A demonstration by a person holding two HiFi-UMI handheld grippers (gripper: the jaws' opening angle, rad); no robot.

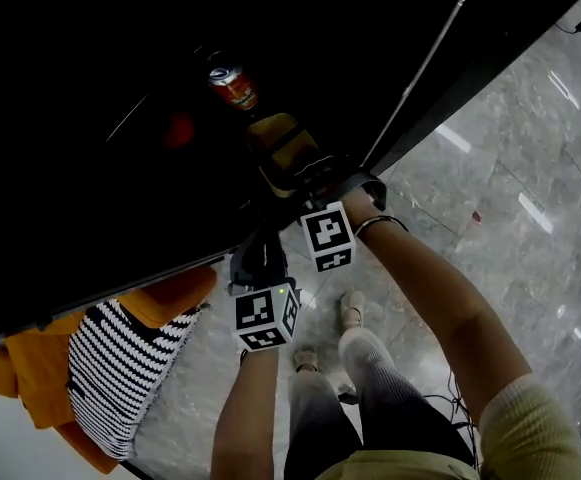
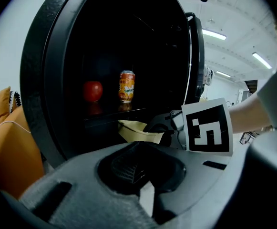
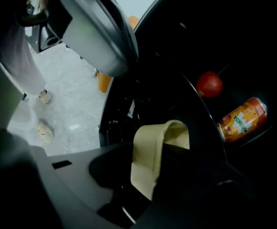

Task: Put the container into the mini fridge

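The mini fridge [image 1: 90, 168] stands open with a dark inside, its door [image 1: 440, 68] swung out to the right. My right gripper [image 1: 295, 173] is shut on a beige container [image 1: 280, 143], holding it at the fridge's mouth. In the right gripper view the container [image 3: 152, 156] sits between the jaws. From the left gripper view the container [image 2: 138, 130] shows just below the shelf. My left gripper [image 1: 258, 258] hangs lower, by the fridge's bottom edge, its jaws together on nothing.
On the shelf inside stand an orange drink can [image 1: 232, 86] and a red apple [image 1: 178, 128]. Orange cushions and a black-and-white striped cloth [image 1: 120, 358] lie at the lower left. The person's feet [image 1: 350, 313] stand on grey marble floor [image 1: 510, 198].
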